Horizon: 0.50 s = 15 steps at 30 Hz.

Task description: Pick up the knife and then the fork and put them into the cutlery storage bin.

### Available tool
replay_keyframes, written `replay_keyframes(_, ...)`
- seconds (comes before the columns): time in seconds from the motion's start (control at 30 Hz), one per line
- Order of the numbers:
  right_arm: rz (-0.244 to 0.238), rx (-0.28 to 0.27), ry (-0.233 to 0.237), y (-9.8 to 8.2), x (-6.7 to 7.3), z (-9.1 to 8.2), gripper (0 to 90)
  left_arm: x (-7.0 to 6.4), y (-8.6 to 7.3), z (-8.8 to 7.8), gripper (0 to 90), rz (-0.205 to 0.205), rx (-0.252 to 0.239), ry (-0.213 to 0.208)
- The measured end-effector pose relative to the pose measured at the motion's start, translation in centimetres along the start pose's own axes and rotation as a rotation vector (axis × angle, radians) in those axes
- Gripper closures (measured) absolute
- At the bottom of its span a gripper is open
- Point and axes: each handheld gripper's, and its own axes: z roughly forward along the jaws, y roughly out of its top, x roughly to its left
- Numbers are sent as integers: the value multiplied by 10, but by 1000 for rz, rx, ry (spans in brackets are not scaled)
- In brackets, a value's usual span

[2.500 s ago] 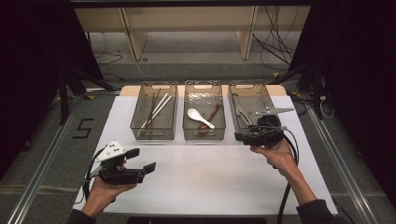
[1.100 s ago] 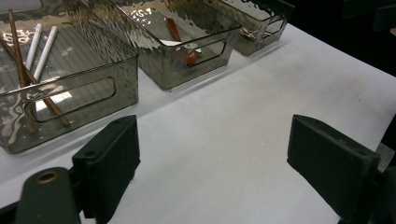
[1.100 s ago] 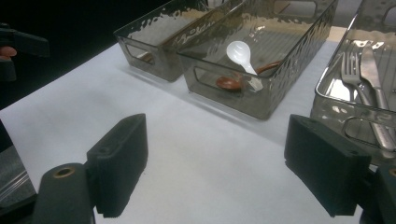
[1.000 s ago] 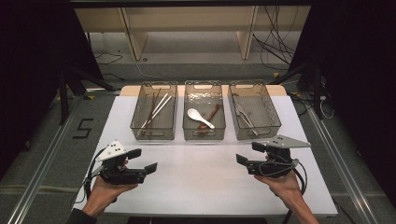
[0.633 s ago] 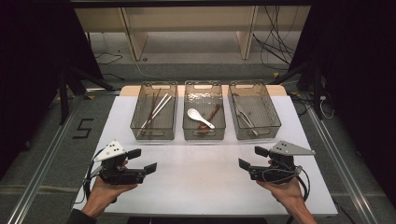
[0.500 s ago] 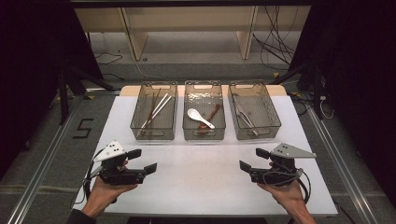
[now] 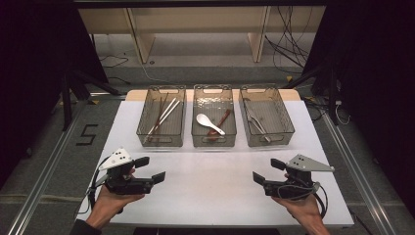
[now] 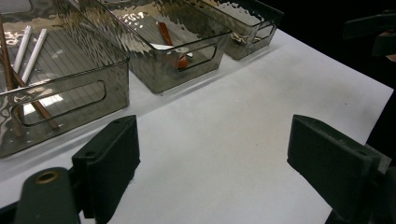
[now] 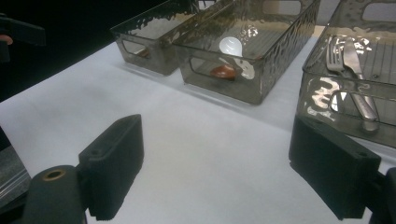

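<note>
The right gripper (image 7: 263, 173) has drawn back from the right bin (image 7: 266, 116), where fork and knife (image 7: 255, 122) lie lengthwise ahead; both it and the left gripper (image 7: 150, 169) gape wide, empty

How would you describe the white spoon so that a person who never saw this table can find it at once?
Start at the white table, where three smoky transparent bins stand in a row along the far edge. Go to the middle bin, between the chopstick bin and the fork bin. The white spoon lies inside it beside a reddish-brown spoon; it is the only white, round-bowled piece there.
</note>
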Motion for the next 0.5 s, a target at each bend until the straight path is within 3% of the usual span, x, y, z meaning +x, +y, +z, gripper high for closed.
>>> replay_keyframes(0.5,-14,3,-2,1,1,2,181,0,0,1,162,3,4,-2)
